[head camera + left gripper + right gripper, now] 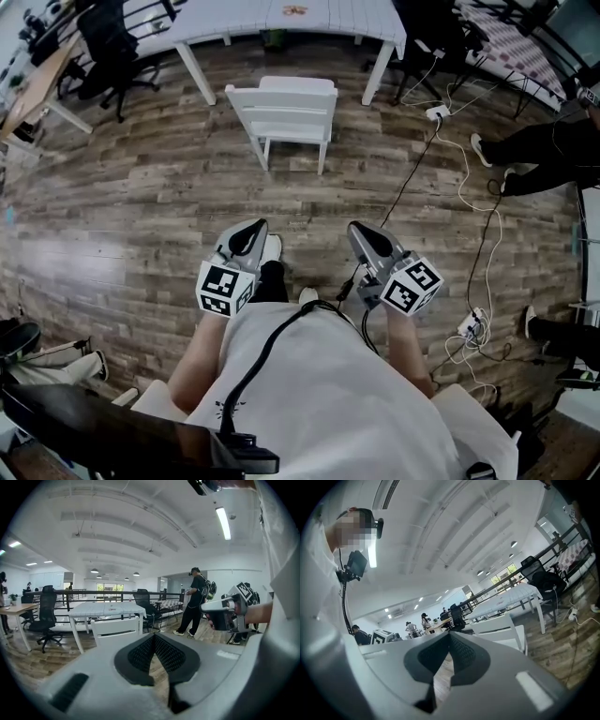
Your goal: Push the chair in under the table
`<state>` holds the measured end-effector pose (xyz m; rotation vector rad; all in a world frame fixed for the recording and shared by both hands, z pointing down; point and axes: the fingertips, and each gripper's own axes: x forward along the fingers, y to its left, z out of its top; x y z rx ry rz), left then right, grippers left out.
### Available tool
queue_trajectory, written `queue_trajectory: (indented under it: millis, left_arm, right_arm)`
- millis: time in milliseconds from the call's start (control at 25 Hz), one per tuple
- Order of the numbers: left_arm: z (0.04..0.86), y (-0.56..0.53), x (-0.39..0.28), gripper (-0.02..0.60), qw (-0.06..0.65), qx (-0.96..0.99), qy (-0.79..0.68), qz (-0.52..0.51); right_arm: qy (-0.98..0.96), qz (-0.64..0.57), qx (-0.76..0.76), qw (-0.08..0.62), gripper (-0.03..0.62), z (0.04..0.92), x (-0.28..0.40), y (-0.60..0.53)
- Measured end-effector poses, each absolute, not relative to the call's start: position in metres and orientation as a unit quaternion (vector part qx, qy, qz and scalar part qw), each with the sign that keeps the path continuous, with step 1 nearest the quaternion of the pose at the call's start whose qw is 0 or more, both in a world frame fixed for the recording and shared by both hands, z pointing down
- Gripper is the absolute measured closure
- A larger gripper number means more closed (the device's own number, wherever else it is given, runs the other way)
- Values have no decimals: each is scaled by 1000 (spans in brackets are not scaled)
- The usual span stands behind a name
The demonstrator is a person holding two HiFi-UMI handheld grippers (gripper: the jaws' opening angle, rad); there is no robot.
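Left gripper (249,232) and right gripper (362,231) point forward side by side over the wood-plank floor (141,206), each with its jaws pressed together and nothing between them. Well ahead, the white chair (286,108) stands with its back toward the person, just short of the white table (234,17).

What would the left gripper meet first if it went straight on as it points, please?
Probably the white chair, its back toward the left gripper; only floor lies between, though depth is unclear.
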<state>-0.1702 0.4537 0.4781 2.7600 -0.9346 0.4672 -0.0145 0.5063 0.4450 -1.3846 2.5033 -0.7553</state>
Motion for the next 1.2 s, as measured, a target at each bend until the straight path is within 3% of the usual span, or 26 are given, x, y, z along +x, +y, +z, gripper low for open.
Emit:
queue_trajectory:
  millis: [1200]
  left_arm:
    - [483, 165, -223, 575, 82, 955, -232, 166]
  right_arm:
    - [800, -239, -539, 111, 588, 415, -65, 227]
